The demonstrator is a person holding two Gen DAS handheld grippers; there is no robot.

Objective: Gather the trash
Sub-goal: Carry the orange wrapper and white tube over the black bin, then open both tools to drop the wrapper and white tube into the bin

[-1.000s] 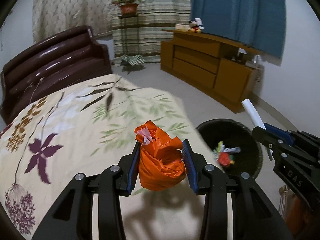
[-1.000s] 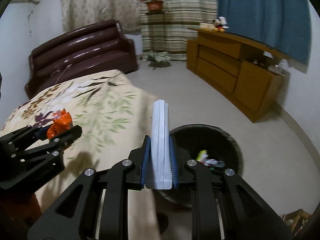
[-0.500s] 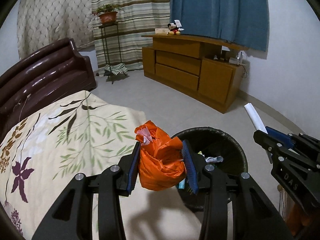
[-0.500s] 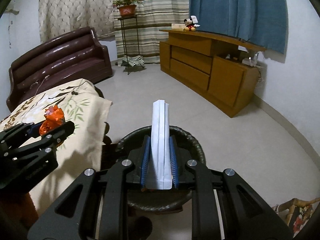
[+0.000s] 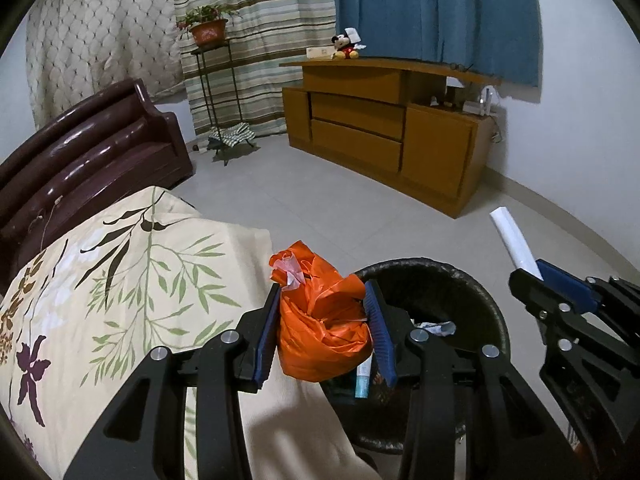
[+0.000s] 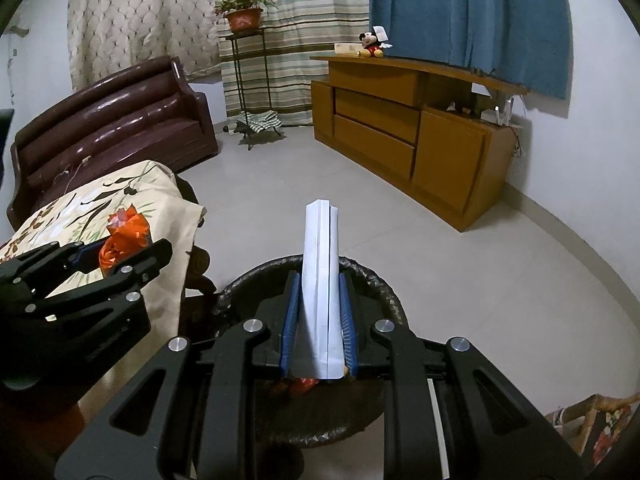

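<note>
My left gripper [image 5: 325, 322] is shut on a crumpled orange plastic bag [image 5: 322, 322] and holds it over the table's edge, beside the near-left rim of the black trash bin [image 5: 472, 280]. My right gripper [image 6: 319, 312] is shut on a folded white paper [image 6: 320, 280] and holds it upright over the bin [image 6: 384, 296]. The bin holds several scraps of trash. The right gripper shows in the left wrist view [image 5: 532, 280] with the paper [image 5: 514, 242]. The left gripper shows in the right wrist view [image 6: 132, 250] with the bag [image 6: 124, 236].
A table under a floral cloth [image 5: 120, 280] stands left of the bin. A brown sofa [image 5: 92, 148] is behind it. A wooden cabinet [image 5: 384, 136] runs along the far wall, with a plant stand [image 5: 212, 92] by the curtains. Tiled floor [image 6: 280, 184] lies between.
Both grippers have moved right, from over the table toward the bin. The right gripper with the paper now hangs over the bin. The left gripper with the bag has reached the bin's rim.
</note>
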